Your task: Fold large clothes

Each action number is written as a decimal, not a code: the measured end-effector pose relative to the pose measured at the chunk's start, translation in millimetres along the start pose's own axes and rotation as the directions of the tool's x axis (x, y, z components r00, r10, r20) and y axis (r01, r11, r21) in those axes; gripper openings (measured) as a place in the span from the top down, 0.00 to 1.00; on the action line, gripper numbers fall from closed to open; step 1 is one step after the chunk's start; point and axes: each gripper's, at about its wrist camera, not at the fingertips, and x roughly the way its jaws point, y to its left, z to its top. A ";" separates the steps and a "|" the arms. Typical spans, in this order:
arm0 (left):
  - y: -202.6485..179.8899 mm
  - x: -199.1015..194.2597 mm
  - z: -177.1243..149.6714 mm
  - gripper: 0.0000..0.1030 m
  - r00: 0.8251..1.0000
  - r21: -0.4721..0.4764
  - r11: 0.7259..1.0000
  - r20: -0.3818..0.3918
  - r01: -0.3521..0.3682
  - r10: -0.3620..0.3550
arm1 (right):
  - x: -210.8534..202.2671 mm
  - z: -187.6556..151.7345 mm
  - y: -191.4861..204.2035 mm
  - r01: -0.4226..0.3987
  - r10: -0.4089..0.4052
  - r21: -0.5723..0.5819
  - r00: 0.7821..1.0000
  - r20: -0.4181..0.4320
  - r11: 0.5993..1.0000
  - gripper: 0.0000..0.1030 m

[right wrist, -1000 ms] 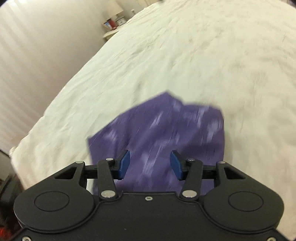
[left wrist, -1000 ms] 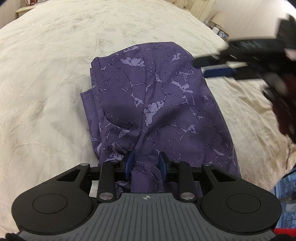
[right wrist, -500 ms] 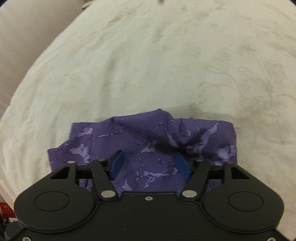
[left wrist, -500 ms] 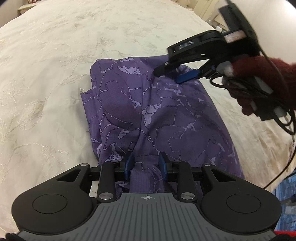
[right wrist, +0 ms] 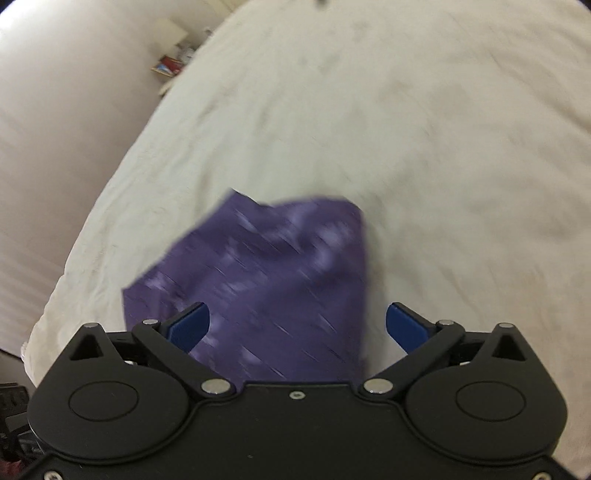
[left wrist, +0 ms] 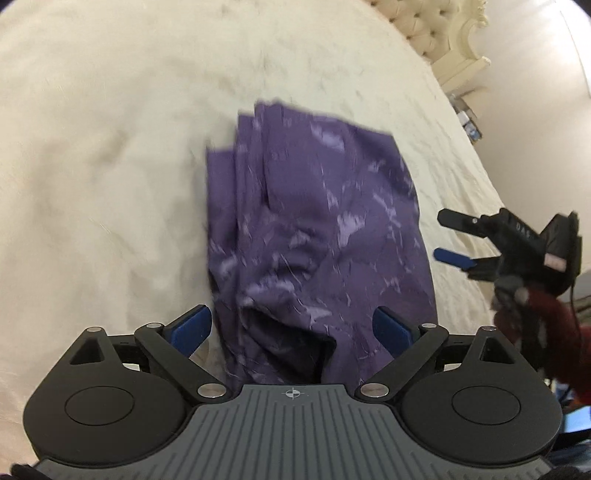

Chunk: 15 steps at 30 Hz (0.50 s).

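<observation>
Purple garment (left wrist: 317, 236), patterned with pale marbling and folded into a compact bundle, is lying on a cream bedspread (left wrist: 103, 177). Left gripper (left wrist: 291, 328) is hovering over the bundle's near end, its jaws opening wide; cloth is lying between the blue pads (left wrist: 190, 326) but they are not pressing on it. Right gripper (right wrist: 297, 325) is likewise opening, its pads clear of the fabric beneath; from the left wrist it is appearing beside the bundle's right edge. A tufted headboard (left wrist: 424, 26) is standing behind the bed.
</observation>
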 end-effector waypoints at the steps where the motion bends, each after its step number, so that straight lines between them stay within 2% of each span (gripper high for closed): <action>1: 1.0 6.3 -0.2 0.08 1.000 -0.007 1.000 -0.020 0.009 -0.009 | 2.7 -3.2 -7.2 -0.011 0.011 0.019 1.000 -0.010 1.000 0.01; 6: 9.1 36.1 -1.1 0.04 0.995 -0.076 0.997 -0.092 0.022 -0.028 | 23.8 -10.3 -23.0 -0.083 0.088 0.077 0.994 -0.067 0.994 0.01; 9: 22.6 49.3 -1.8 0.02 0.989 -0.175 0.982 -0.119 0.067 -0.089 | 43.4 -12.9 -27.7 -0.126 0.136 0.100 0.985 -0.107 0.987 0.00; 13: 28.9 53.7 1.3 0.02 0.984 -0.188 0.976 -0.123 0.107 -0.131 | 59.4 -12.7 -35.1 -0.210 0.228 0.160 0.968 -0.102 0.964 0.00; 14: 30.2 53.8 2.1 0.07 0.983 -0.185 0.976 -0.121 0.117 -0.141 | 63.0 -10.8 -35.9 -0.232 0.252 0.179 0.962 -0.103 0.956 0.00; 15: 29.6 52.1 0.9 0.15 0.982 -0.181 0.975 -0.115 0.129 -0.151 | 66.8 -7.8 -35.7 -0.253 0.278 0.199 0.954 -0.112 0.947 0.06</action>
